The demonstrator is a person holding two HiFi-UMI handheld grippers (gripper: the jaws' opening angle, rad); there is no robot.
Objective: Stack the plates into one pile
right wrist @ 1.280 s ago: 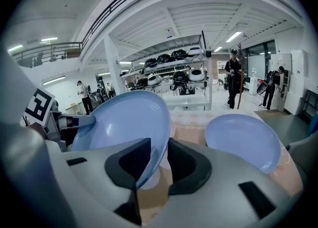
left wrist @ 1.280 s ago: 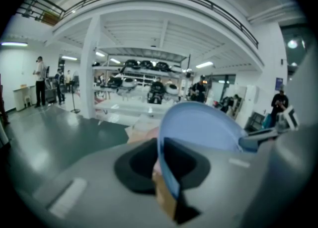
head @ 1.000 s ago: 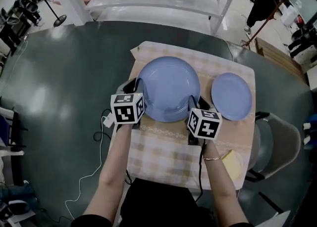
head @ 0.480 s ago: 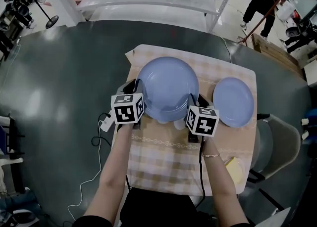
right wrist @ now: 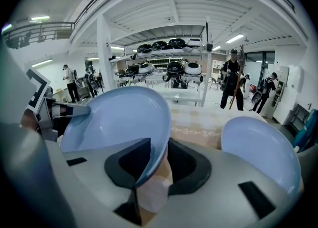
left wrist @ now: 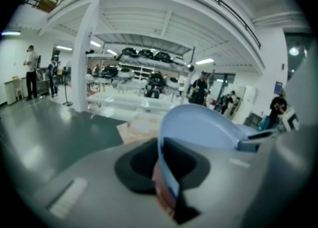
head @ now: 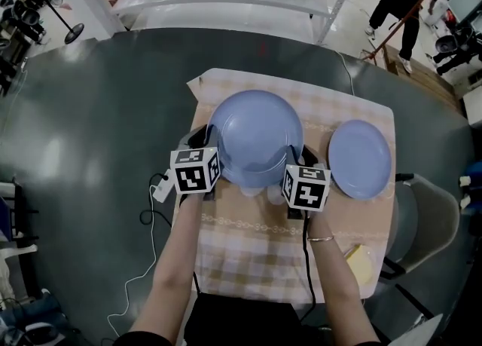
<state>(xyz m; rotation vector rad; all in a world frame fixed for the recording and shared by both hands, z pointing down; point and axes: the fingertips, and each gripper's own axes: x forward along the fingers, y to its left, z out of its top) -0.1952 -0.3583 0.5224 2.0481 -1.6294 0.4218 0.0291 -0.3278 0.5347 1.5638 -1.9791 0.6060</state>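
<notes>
A large blue plate [head: 256,135] hangs a little above the checked cloth [head: 248,239], held at its near rim from both sides. My left gripper [head: 214,157] is shut on the plate's left near edge, and the rim [left wrist: 198,127] runs between its jaws [left wrist: 166,182]. On the right near edge my right gripper [head: 294,159] is shut on the same plate [right wrist: 119,122], with the rim pinched between its pads [right wrist: 144,182]. A smaller blue plate [head: 360,159] lies flat on the cloth to the right [right wrist: 258,147].
The cloth covers part of a dark round table [head: 90,133]. A yellow pad [head: 360,261] lies at the cloth's near right corner. A white adapter and cable [head: 162,186] trail off the left side. A chair [head: 425,216] stands at the right.
The large plate has come up off the cloth in both grippers, and a shadow now shows under its near edge. The small plate has stayed where it was.
</notes>
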